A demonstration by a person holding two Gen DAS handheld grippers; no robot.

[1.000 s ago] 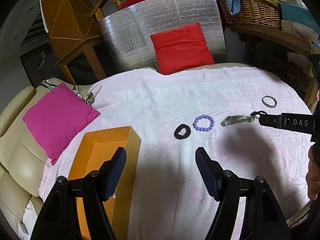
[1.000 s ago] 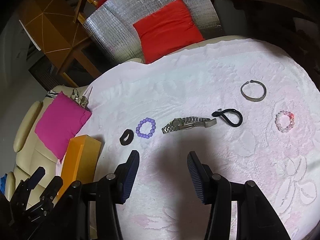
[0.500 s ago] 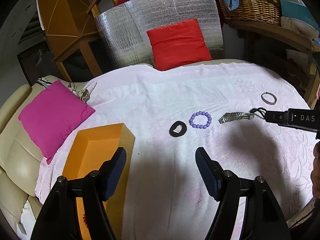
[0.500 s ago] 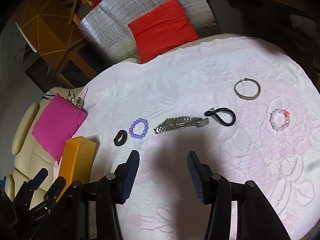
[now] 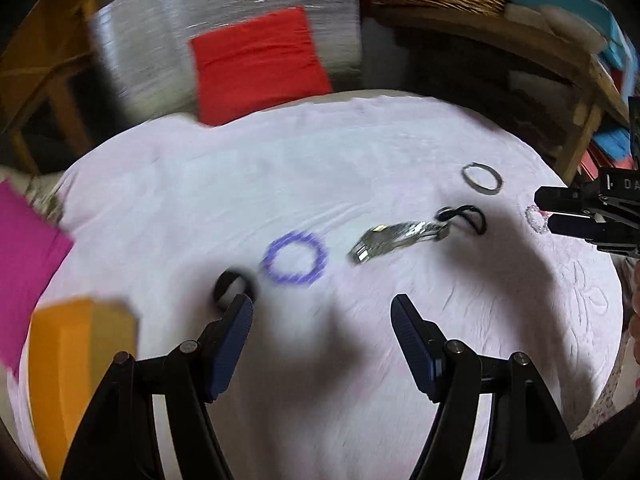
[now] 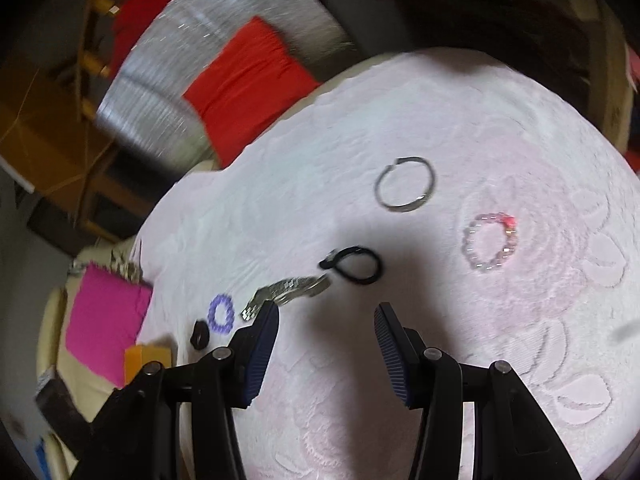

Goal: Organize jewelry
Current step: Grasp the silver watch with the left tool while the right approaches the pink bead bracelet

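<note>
Left wrist view shows the jewelry strung in a loose row across the middle of the pink blanket (image 5: 360,152): a small black ring (image 5: 234,286), a purple bead bracelet (image 5: 295,257), a metal watch (image 5: 396,238), a black looped cord (image 5: 466,218), a thin silver bangle (image 5: 482,177) nearer the far edge, and a pale pink bead bracelet (image 5: 536,218) towards the right edge. The watch's long axis runs along the row, roughly left to right and slightly tilted.

An orange box (image 5: 76,364), probably where the pieces belong, sits at the blanket's near left corner.

The left gripper (image 5: 322,308) hangs above the blanket with its jaws apart and nothing between them. The black ring lies just past its left fingertip, the purple bracelet a little ahead between the fingers' lines; of the two hands this one is nearer both.

The right gripper (image 6: 326,314) is likewise spread and empty. In its own view the watch (image 6: 286,294) lies just ahead of its left fingertip and the cord (image 6: 354,266) straight ahead, with the pink bracelet (image 6: 490,242) and the bangle (image 6: 405,185) further off to the right. Judging by this, the right hand is better placed for the watch or cord, and should close across the watch's band rather than along it.
</note>
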